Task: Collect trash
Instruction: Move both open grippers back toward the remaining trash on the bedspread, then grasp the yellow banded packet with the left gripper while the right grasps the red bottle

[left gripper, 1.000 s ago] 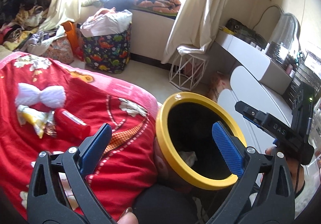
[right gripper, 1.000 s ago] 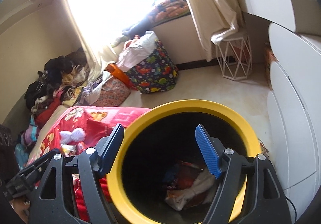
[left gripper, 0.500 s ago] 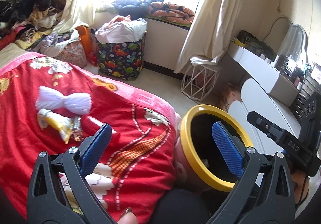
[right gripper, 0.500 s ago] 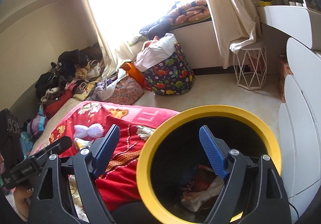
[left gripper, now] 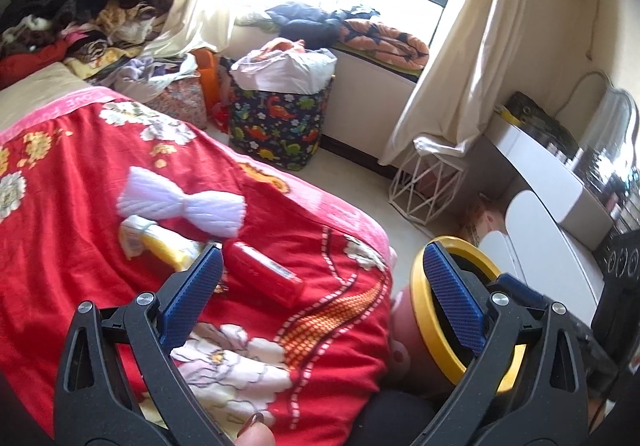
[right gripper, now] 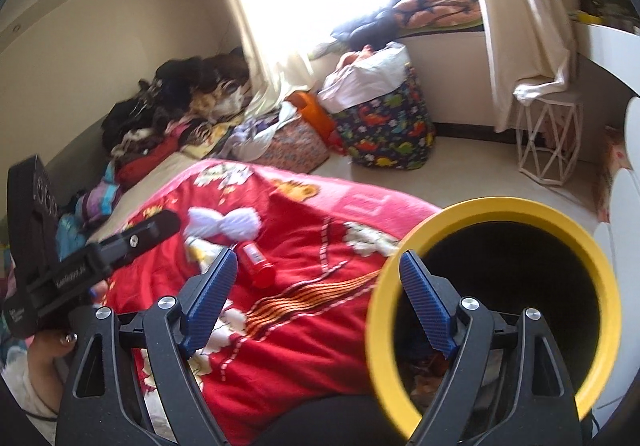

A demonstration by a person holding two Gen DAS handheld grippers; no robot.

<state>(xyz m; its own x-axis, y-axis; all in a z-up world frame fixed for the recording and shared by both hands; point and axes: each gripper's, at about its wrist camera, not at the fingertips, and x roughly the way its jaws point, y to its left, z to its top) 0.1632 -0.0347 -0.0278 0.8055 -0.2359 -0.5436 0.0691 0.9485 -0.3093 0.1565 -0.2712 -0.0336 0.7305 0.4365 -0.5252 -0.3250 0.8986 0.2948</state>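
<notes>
two grippers show, each with two blue ribbed pads on black plastic arms. the left gripper stands wide open with nothing between its pads, above the blanket. the right gripper has just been opening its jaws and stands wide too, empty, one pad over the blanket and the other over the bin.

one bin: a round tub with a thick, smooth yellow rim and a dark inside, standing on the floor against the bed's edge; crumpled scraps lie at its bottom, too dim to count.

three pieces lie close together on the blanket: a white fluffy bow, pinched at its middle; a red glossy tube, cylindrical, lying flat just below the bow; and a yellow and white crinkled wrapper, partly behind the left pad.

the blanket is one red plush sheet with white and yellow flowers and a pink border.

further back stand one dinosaur-print fabric hamper stuffed with white cloth, one white wire stool with angular facets, and two cream curtains.
</notes>
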